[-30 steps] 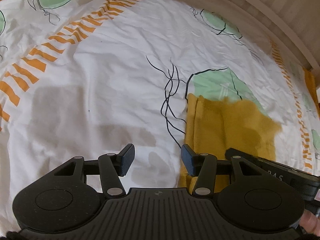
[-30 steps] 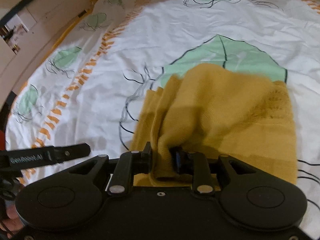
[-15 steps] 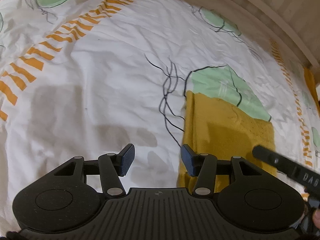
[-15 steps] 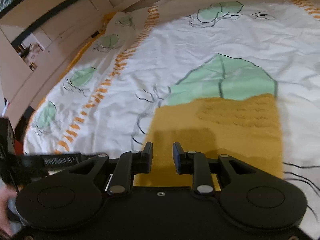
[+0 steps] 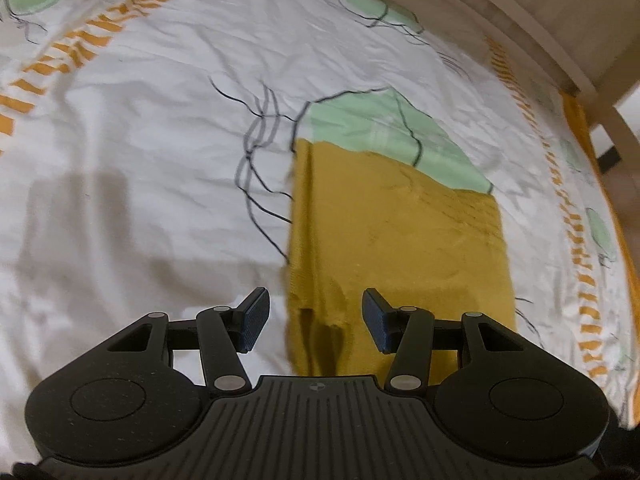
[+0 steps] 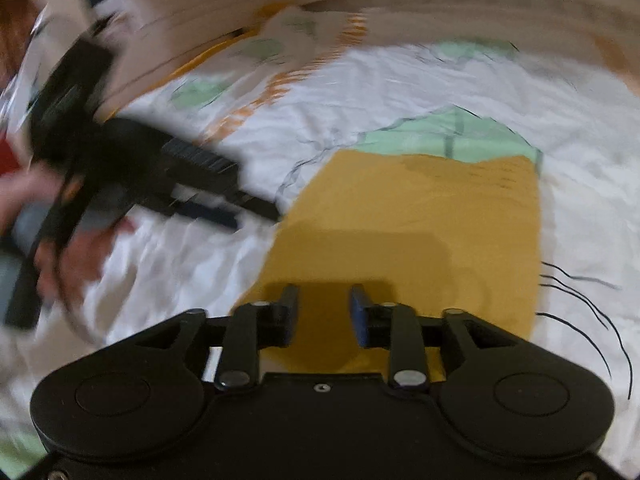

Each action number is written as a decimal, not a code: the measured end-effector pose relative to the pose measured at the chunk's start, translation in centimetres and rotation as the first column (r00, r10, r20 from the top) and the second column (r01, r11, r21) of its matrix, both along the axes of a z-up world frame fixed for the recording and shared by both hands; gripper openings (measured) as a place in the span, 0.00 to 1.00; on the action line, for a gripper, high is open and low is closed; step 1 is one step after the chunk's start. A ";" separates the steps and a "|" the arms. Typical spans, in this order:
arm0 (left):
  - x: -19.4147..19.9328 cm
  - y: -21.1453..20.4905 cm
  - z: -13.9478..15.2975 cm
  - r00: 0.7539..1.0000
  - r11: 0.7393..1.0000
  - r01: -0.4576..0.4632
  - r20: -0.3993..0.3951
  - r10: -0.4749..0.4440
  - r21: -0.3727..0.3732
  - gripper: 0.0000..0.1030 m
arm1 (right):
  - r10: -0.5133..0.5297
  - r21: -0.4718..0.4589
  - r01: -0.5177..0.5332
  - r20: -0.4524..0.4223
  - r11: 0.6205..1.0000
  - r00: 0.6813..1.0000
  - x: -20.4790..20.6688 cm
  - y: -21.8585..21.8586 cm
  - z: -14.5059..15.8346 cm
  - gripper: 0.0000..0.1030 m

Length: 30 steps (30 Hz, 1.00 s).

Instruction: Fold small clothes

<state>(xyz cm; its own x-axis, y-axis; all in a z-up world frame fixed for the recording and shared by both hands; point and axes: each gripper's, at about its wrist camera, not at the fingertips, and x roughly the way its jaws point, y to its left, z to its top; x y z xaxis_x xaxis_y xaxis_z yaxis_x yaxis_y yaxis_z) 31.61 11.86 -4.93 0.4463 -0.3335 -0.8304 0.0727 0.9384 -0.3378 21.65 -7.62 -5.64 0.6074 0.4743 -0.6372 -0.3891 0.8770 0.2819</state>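
A mustard-yellow knitted garment [image 5: 400,240] lies flat on the bed sheet as a folded rectangle, with a doubled edge along its left side. It also shows in the right wrist view [image 6: 420,232]. My left gripper [image 5: 316,320] is open and empty, just above the garment's near left corner. My right gripper [image 6: 324,316] is open and empty above the garment's near edge. The left gripper and the hand holding it appear blurred in the right wrist view [image 6: 200,176], to the left of the garment.
The white sheet [image 5: 140,160] has green leaf prints, black lines and orange striped bands. A wooden bed frame [image 5: 540,32] runs along the far right edge. The right wrist view is blurred by motion.
My right gripper let go of the garment's edge after laying it over, opened and drew back. My left gripper moved right, over the garment's near left corner.
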 end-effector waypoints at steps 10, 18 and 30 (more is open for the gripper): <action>0.7 -0.7 -1.4 1.000 0.996 0.013 -0.007 -0.013 -0.090 0.47 | 0.249 -0.282 -0.195 0.173 0.939 0.953 -3.6 5.6 -0.8 0.49; 1.1 -1.9 -2.5 1.000 0.997 0.028 0.013 -0.027 -0.067 0.22 | 0.336 -0.419 -0.215 0.239 0.882 0.911 -4.3 7.1 -2.5 0.46; 0.8 -0.7 -1.0 0.995 0.997 -0.033 0.091 0.040 -0.073 0.07 | 0.176 -0.183 -0.131 0.253 0.974 0.951 -3.2 6.4 -0.7 0.10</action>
<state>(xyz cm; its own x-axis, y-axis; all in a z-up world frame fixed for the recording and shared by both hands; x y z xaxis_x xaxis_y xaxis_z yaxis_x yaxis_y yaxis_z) 32.40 11.20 -5.97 0.5330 -0.3728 -0.7595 0.0729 0.9146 -0.3978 18.45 -1.27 -6.38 0.6934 0.4789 -0.5383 -0.5639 0.8258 0.0083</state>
